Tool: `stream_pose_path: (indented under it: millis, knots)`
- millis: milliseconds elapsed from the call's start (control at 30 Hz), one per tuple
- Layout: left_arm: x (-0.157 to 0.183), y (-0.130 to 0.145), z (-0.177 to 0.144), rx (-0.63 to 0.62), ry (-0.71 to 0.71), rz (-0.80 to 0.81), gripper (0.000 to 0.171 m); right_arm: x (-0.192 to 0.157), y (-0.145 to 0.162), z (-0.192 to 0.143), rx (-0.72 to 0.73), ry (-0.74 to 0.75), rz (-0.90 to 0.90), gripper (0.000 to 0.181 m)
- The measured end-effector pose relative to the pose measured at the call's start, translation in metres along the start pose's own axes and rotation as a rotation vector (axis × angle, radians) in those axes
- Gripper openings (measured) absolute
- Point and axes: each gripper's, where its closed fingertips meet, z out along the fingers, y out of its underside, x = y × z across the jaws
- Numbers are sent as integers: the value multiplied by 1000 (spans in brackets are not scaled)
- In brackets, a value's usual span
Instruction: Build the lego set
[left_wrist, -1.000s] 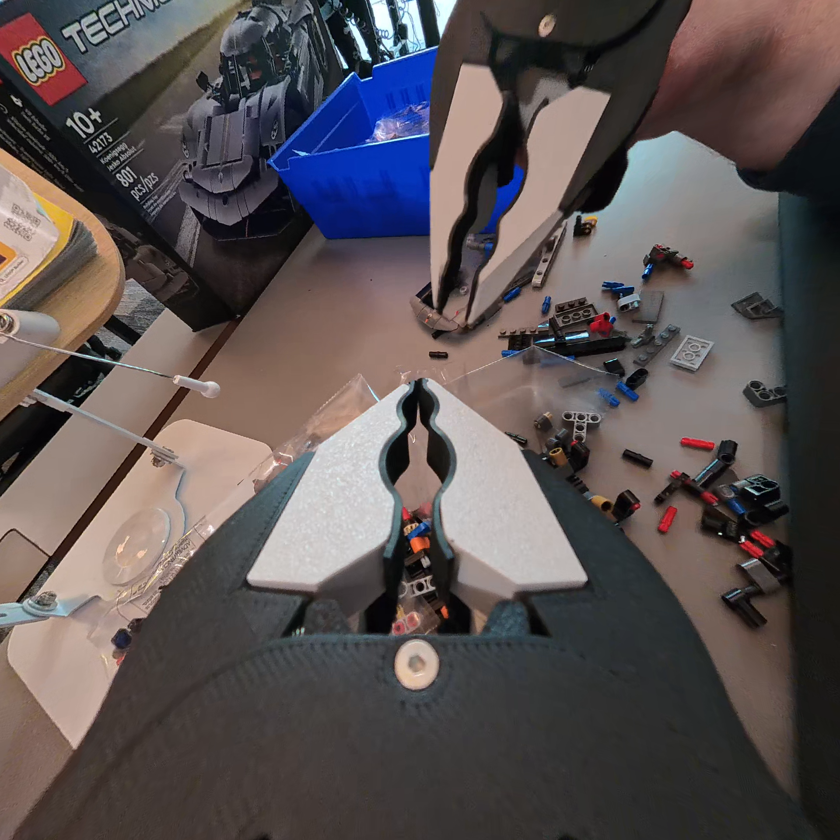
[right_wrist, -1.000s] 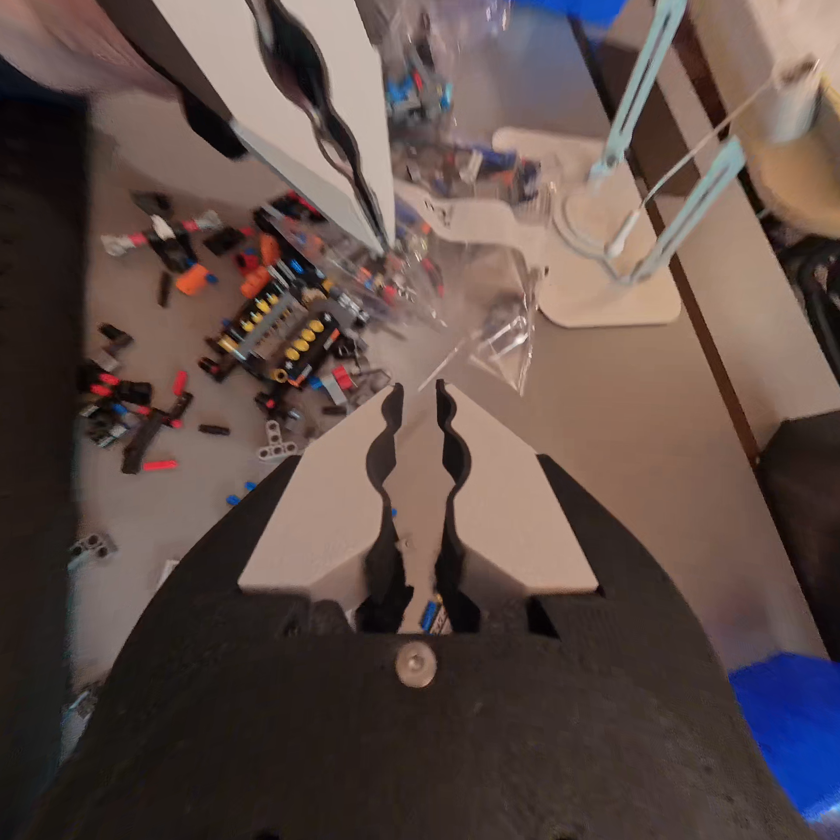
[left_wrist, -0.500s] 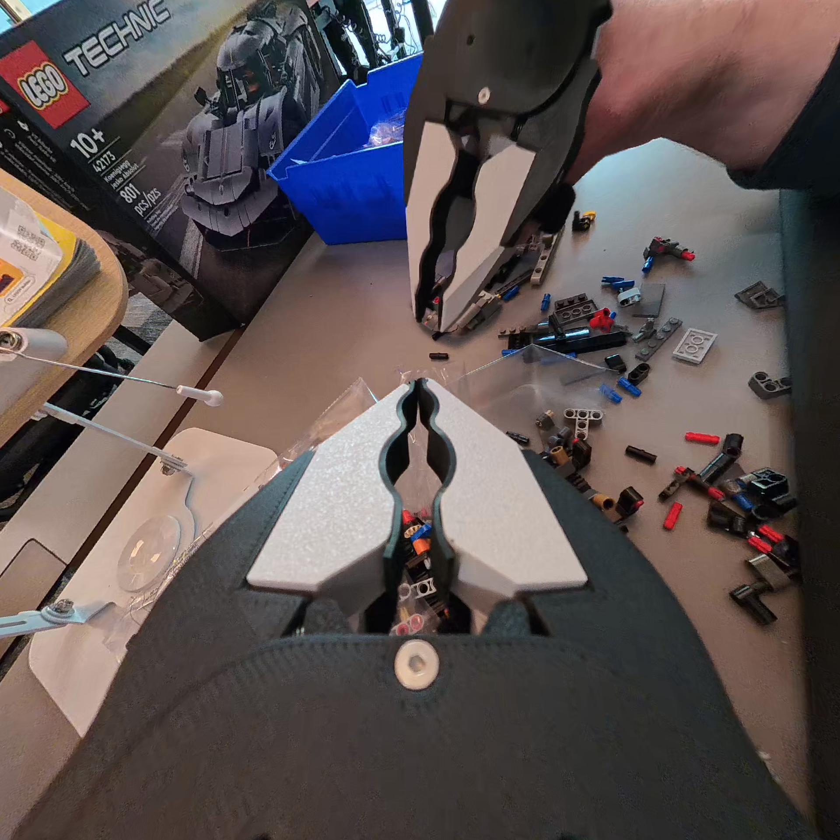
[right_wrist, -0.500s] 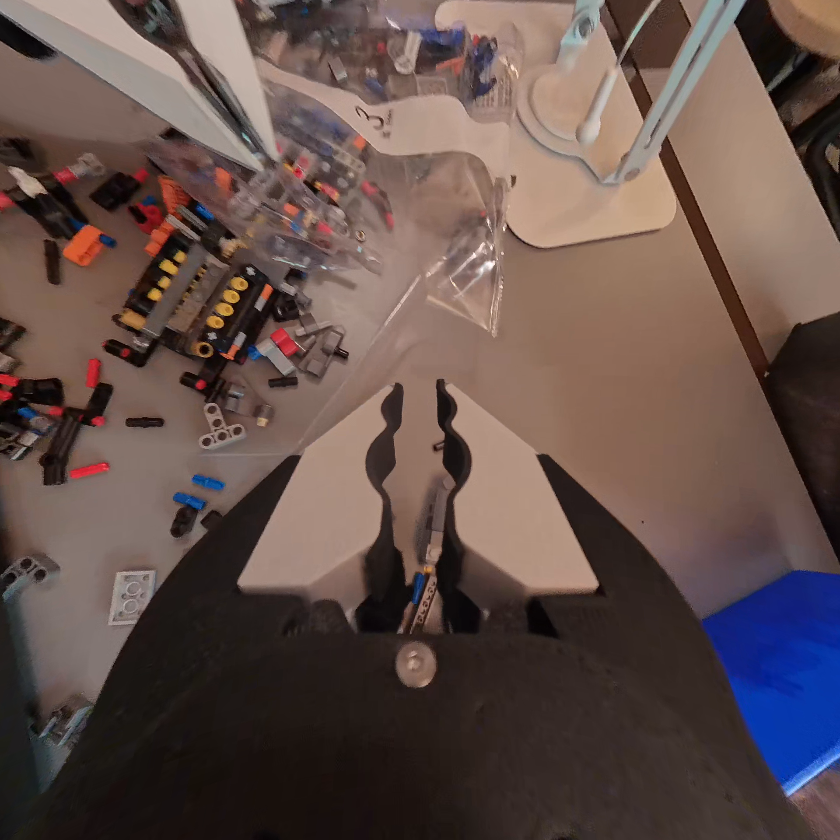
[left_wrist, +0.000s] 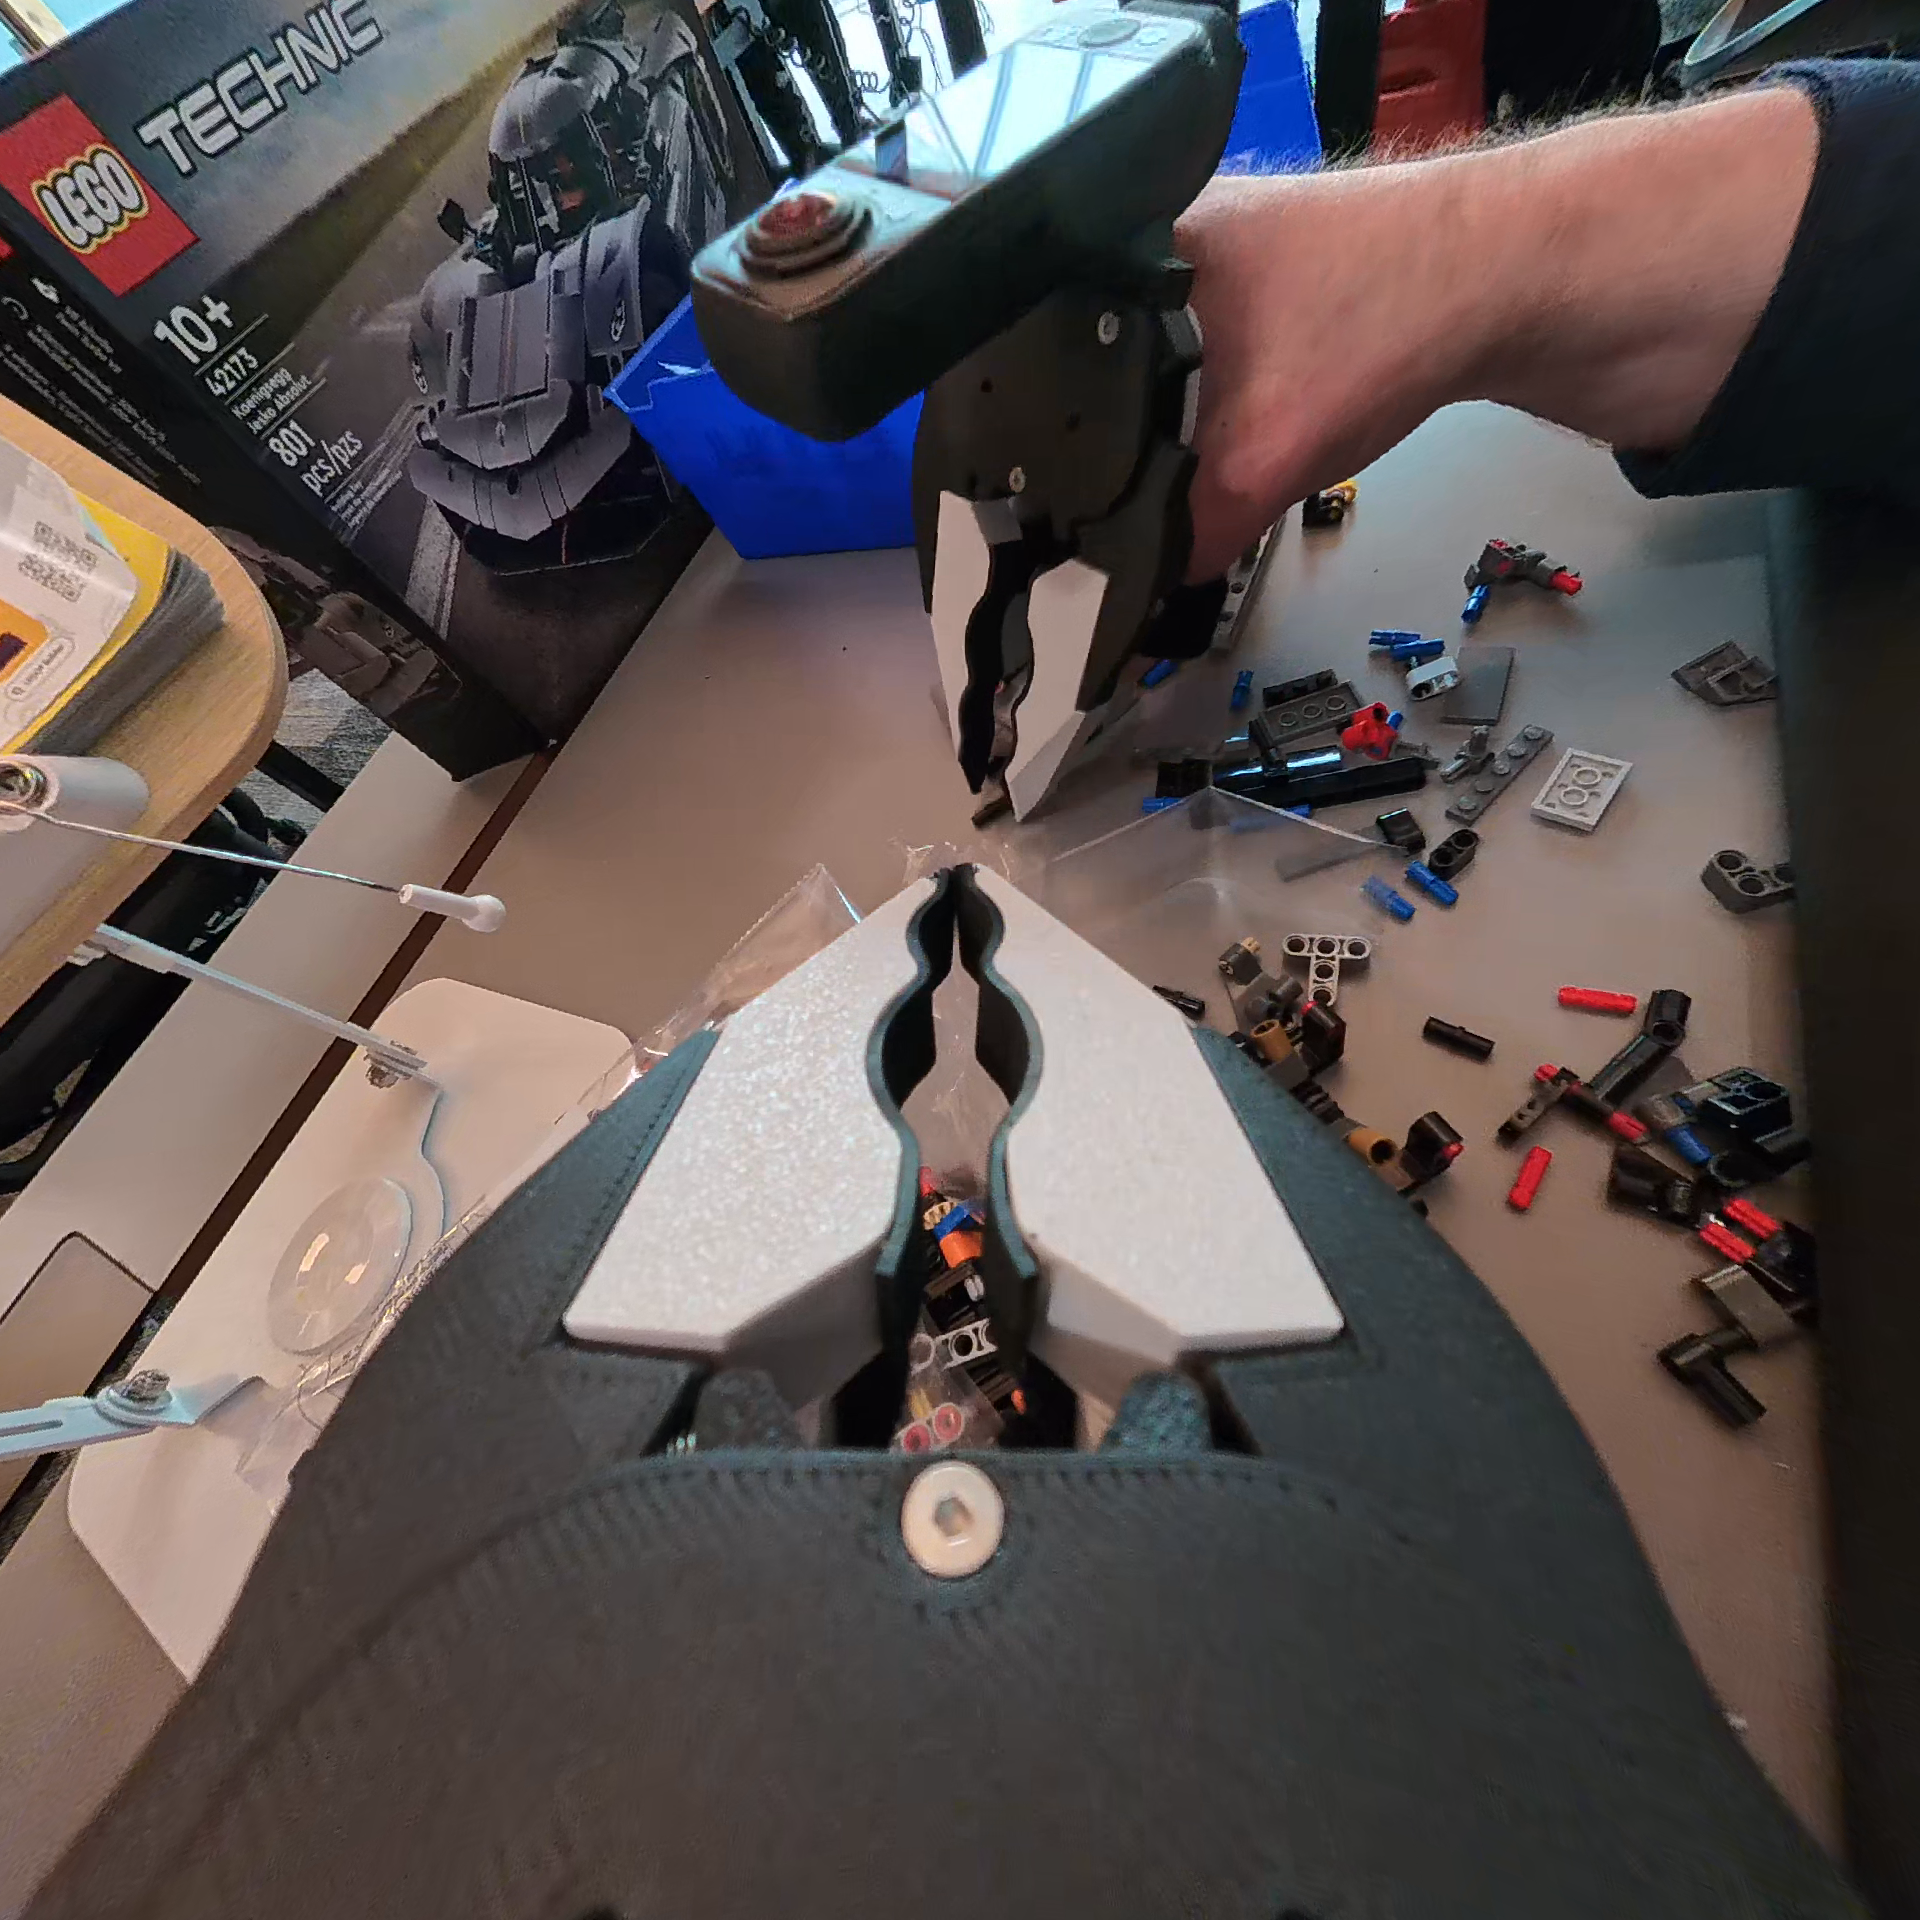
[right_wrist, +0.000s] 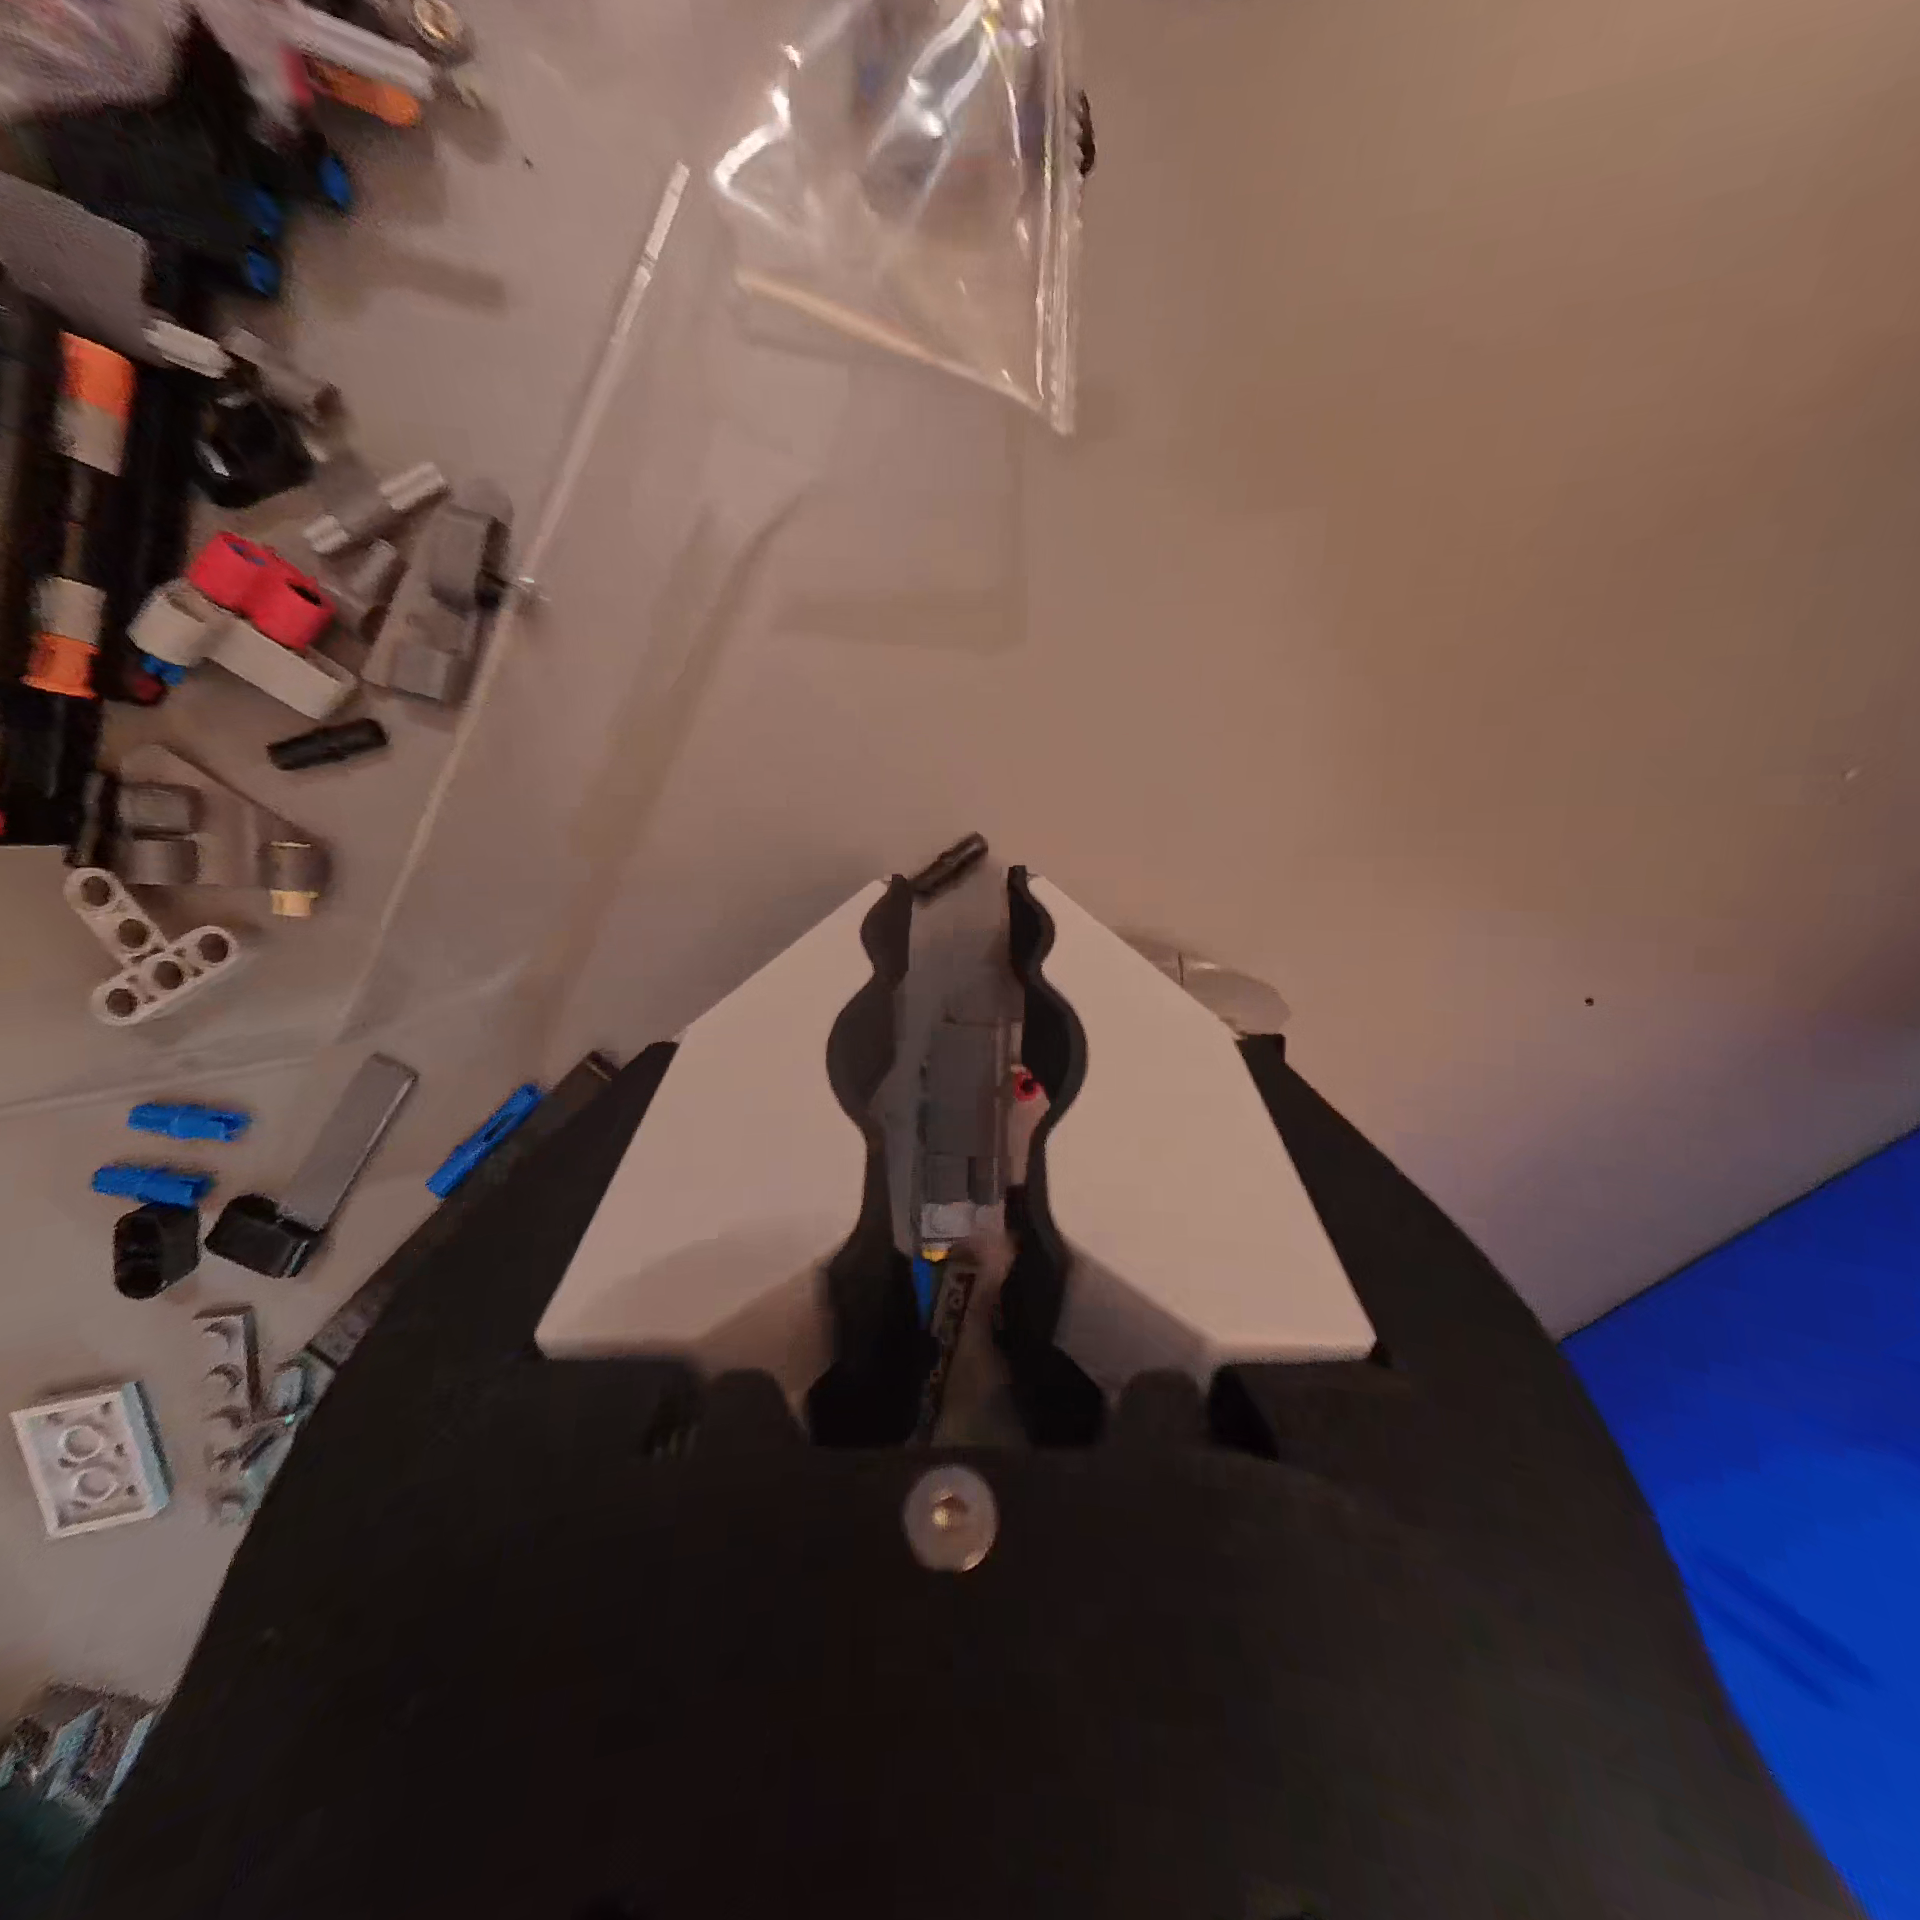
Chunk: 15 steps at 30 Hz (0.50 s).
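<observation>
Our left gripper (left_wrist: 954, 875) has its jaws pinched on the clear parts bag (left_wrist: 1195, 852) at the near worktop (left_wrist: 790, 707). Our right gripper (right_wrist: 958, 881), jaws slightly apart, straddles a grey lego assembly (right_wrist: 961, 1101) farther right; we should centre it, then squeeze gently.

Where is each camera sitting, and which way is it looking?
Left wrist view: on the left gripper, jaws shut on a clear bag, looking across the table at the right gripper, the person's hand, box and blue bin.
Right wrist view: on the right gripper, jaws slightly apart, looking down at the table.
Both show the white T-shaped piece.
</observation>
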Motion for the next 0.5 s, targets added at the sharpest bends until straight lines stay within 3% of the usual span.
stream_pose_path:
  millis: [500]
  knots:
    - [1, 1, 0, -7, 8, -5, 0, 3, -2, 3, 39, -53, 76, 16]
